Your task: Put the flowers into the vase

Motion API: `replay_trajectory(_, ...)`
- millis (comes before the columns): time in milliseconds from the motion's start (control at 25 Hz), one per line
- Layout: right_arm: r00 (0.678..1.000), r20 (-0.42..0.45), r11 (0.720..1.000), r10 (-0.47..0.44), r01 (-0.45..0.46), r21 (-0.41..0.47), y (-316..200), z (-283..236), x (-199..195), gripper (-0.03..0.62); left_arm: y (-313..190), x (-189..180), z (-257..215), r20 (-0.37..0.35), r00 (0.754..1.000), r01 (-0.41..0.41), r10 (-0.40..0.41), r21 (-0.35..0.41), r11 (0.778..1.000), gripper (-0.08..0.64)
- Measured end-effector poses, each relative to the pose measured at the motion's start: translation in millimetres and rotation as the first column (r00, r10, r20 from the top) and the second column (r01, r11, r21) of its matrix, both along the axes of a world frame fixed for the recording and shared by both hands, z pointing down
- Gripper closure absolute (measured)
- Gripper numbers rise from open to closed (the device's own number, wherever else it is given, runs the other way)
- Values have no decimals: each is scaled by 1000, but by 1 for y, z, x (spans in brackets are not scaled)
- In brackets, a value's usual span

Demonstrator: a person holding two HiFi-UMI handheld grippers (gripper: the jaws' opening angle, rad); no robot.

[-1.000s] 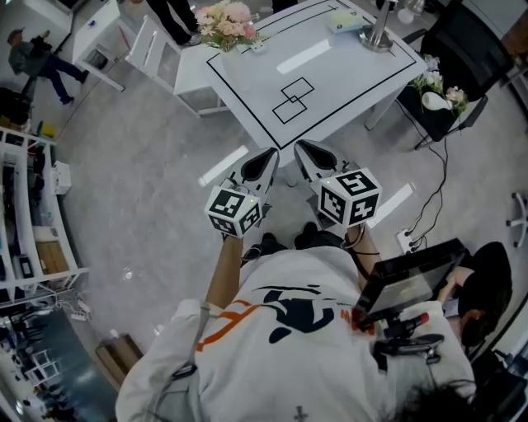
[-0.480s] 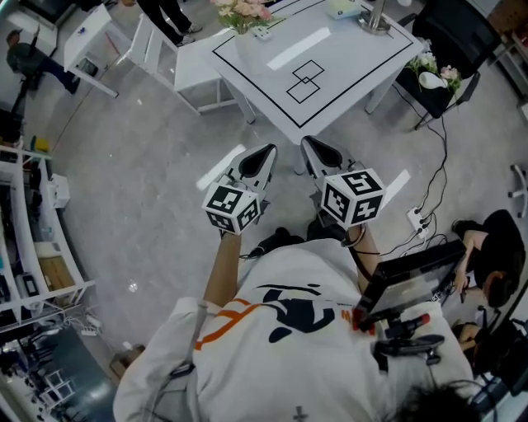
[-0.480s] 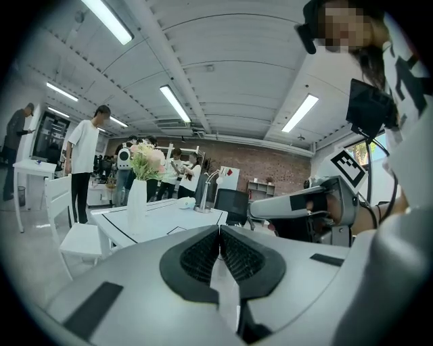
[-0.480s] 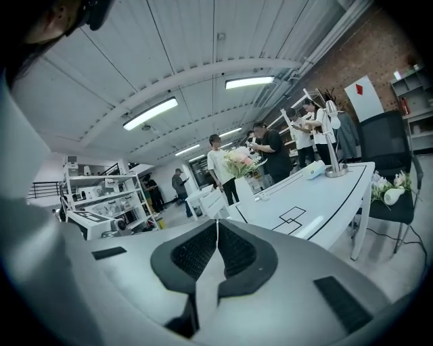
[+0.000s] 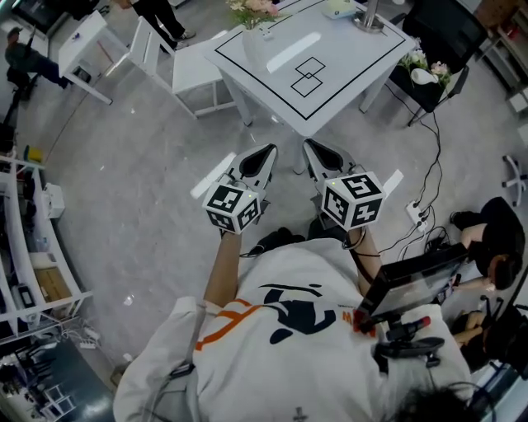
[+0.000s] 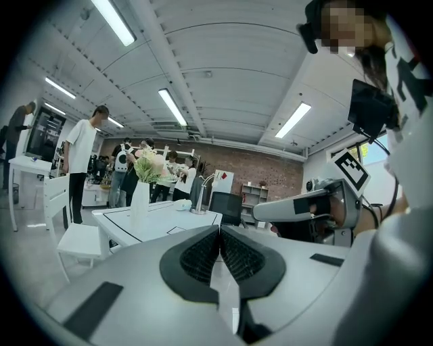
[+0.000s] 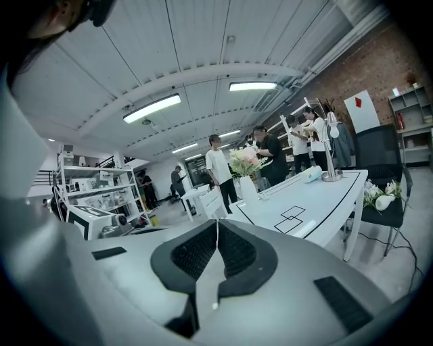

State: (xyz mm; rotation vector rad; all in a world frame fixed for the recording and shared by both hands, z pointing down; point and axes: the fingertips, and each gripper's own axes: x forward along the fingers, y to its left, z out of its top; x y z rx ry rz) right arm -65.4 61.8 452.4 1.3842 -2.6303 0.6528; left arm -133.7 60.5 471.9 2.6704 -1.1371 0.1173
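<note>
Note left gripper (image 5: 266,153) jaws together on nothing, vase (image 5: 254,48) holding flowers (image 5: 252,10) on far table (image 5: 346,62), right gripper (image 5: 313,150) likewise closed and empty, loose flowers (image 5: 415,60) on chair (image 5: 450,33); expect light, floppy, bruisable stems, so pinch low, gently.

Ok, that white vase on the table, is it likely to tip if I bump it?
Probably tippy: the vase is tall and narrow, and the flowers already in it spread wider than its neck. It stands near the table edge, so a push could send it off.
</note>
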Motion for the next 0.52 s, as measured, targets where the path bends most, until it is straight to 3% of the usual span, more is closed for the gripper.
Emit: replay_trajectory(520, 1000, -13, 1000, -1, 1, 4, -1, 0, -17, 572, 0, -20, 1, -13, 1000, 13, -13, 4, 1000, 548)
